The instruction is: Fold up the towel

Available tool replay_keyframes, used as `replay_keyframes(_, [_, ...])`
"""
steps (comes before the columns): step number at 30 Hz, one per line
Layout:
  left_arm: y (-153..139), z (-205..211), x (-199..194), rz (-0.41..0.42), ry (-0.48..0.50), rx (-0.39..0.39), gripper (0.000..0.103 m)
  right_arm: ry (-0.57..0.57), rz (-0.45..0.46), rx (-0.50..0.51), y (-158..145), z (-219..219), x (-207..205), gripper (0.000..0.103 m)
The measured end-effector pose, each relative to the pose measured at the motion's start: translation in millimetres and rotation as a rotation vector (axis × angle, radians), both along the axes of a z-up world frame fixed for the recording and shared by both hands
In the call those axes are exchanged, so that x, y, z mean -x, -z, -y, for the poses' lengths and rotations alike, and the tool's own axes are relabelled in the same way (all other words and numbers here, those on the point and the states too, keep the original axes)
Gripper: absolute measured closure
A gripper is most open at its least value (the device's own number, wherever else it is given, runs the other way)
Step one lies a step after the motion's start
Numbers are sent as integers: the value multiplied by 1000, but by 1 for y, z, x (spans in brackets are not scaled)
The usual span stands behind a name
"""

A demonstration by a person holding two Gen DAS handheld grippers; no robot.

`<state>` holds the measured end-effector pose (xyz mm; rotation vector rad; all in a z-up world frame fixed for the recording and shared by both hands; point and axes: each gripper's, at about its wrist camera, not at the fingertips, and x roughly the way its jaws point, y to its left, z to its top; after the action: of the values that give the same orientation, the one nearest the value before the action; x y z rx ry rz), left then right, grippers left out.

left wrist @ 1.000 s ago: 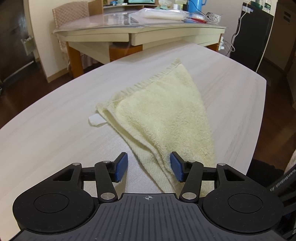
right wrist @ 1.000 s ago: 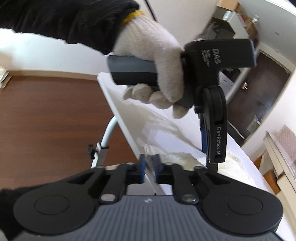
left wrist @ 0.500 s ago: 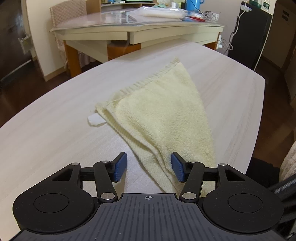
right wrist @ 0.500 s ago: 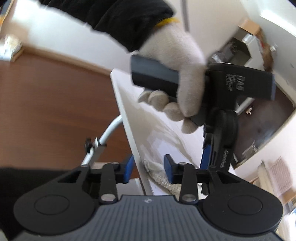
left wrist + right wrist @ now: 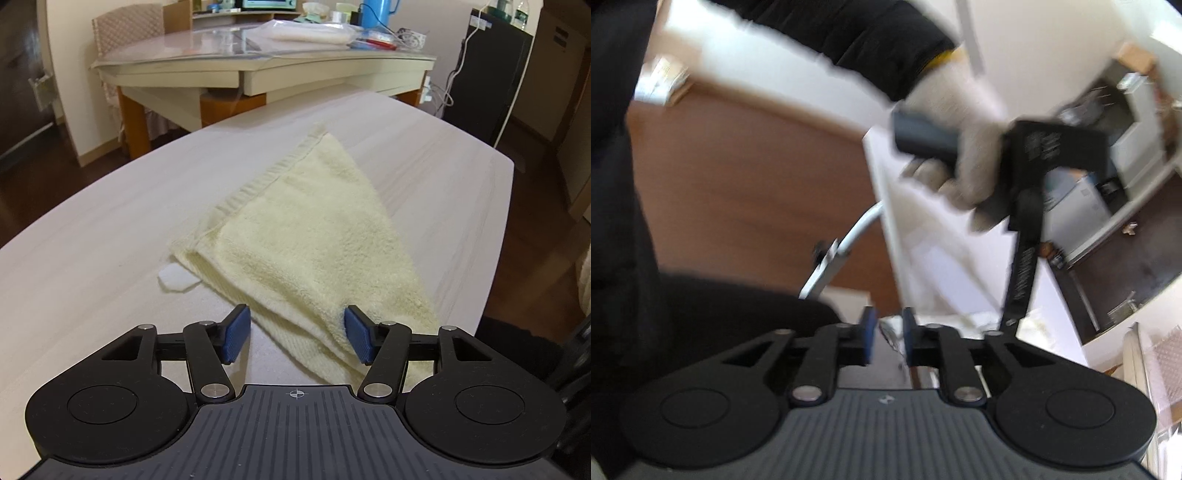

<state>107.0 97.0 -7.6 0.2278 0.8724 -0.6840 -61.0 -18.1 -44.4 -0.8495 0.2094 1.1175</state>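
Observation:
A pale yellow towel (image 5: 310, 236) lies folded into a triangle on the light wood-grain table (image 5: 110, 236), its near tip reaching the table's front edge. A small white label (image 5: 173, 277) sticks out at its left corner. My left gripper (image 5: 295, 338) is open, its blue pads either side of the towel's near tip, just above it. My right gripper (image 5: 886, 339) is off the table's front edge, jaws a small gap apart with nothing between them. The view is blurred. It shows the gloved hand holding the left gripper (image 5: 1027, 221) and a bit of towel (image 5: 1034, 321).
A second table (image 5: 266, 70) with bags, a blue jug and clutter stands behind. A black cabinet (image 5: 484, 77) is at the back right. Dark wood floor surrounds the table. A chair's metal frame (image 5: 842, 254) stands by the table's edge.
My right gripper let go of the towel's corner, opened, then narrowed again while swinging away from the edge. My left gripper stayed open and lifted slightly back.

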Motion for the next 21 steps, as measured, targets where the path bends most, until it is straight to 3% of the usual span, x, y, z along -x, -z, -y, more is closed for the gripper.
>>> replay_keyframes(1, [-1,-2,1,-2,-5,6,42,24,-6,-38,-1,5,1,56])
replay_keyframes(2, [-2,-3,1,-3,-9,10,42,49,-8,-57,0,8,1,54])
replay_keyframes(10, [-5,-2,4,2,-15,-8,42,197,-1,-57,30,10,2,55])
replay_keyframes(21, [5,0,7,3,-4,-33,41,195,100,-75,30,-5,2,55])
